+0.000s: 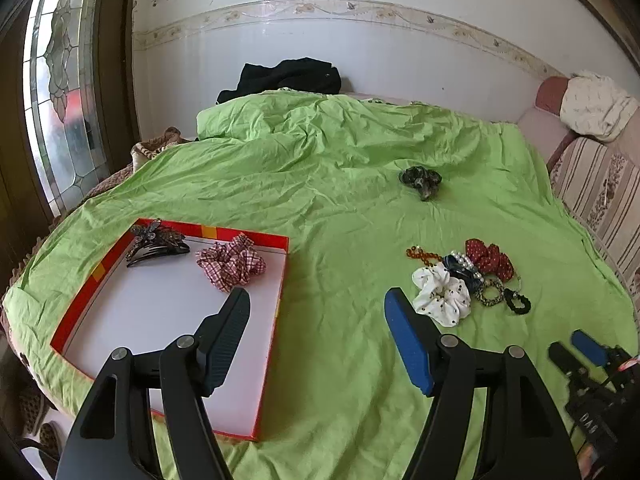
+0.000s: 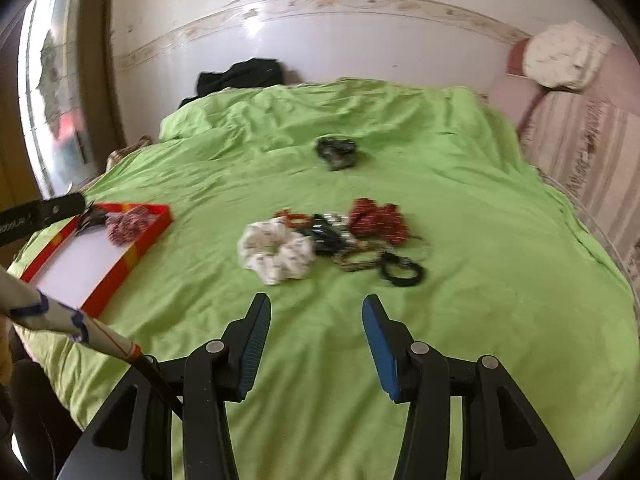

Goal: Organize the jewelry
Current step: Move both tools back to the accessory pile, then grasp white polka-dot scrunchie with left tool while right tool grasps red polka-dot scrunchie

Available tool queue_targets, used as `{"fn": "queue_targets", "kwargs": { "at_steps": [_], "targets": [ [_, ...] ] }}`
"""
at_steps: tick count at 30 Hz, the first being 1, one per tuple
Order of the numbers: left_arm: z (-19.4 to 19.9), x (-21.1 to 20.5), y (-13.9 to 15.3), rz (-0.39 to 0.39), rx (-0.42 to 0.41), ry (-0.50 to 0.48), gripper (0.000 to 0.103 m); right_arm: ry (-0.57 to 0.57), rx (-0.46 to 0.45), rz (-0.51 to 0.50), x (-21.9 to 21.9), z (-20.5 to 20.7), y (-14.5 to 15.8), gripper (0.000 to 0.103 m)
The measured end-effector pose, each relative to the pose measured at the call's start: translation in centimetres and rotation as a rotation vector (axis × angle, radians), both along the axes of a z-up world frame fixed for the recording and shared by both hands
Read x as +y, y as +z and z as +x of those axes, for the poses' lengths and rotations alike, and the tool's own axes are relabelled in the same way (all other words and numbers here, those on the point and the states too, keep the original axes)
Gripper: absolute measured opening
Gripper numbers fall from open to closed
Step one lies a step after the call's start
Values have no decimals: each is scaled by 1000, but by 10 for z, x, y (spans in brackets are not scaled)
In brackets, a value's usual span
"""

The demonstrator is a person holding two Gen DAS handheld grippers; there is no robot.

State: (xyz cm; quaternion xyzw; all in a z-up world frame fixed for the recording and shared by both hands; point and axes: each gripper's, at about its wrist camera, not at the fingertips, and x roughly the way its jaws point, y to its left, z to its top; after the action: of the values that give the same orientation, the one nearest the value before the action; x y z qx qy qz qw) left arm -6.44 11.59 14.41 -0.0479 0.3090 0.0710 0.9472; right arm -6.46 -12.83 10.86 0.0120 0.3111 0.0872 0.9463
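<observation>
On the green bedsheet (image 1: 320, 184) lies a red-rimmed tray (image 1: 100, 272) holding a dark hair claw (image 1: 156, 240) and a plaid scrunchie (image 1: 232, 262). My left gripper (image 1: 318, 300) is open and empty, straddling the tray's right edge. To its right is a pile: a white scrunchie (image 1: 440, 294), a red dotted scrunchie (image 1: 490, 258), an amber bead bracelet (image 1: 420, 254) and a black hair tie (image 1: 518, 304). A dark scrunchie (image 1: 420, 180) lies alone farther back. My right gripper (image 2: 316, 302) is open and empty, just short of the white scrunchie (image 2: 276, 254).
Black clothing (image 1: 288, 76) is heaped at the far end of the bed against the white wall. A striped sofa (image 1: 592, 184) with a white cloth runs along the right side. A stained-glass window (image 1: 60, 100) is at the left. A patterned sleeve (image 2: 40, 308) crosses the right wrist view.
</observation>
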Motion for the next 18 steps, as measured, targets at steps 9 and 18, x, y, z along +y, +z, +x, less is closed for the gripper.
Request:
{"fn": "queue_targets", "kwargs": {
  "at_steps": [9,18],
  "targets": [
    [25,-14,-31,-85,118,-55,69,-125,47,41,-54,5,-24,66],
    [72,-30,-56,-179,209,-151,69,-48,124,101,-68,46,-27,66]
  ]
}}
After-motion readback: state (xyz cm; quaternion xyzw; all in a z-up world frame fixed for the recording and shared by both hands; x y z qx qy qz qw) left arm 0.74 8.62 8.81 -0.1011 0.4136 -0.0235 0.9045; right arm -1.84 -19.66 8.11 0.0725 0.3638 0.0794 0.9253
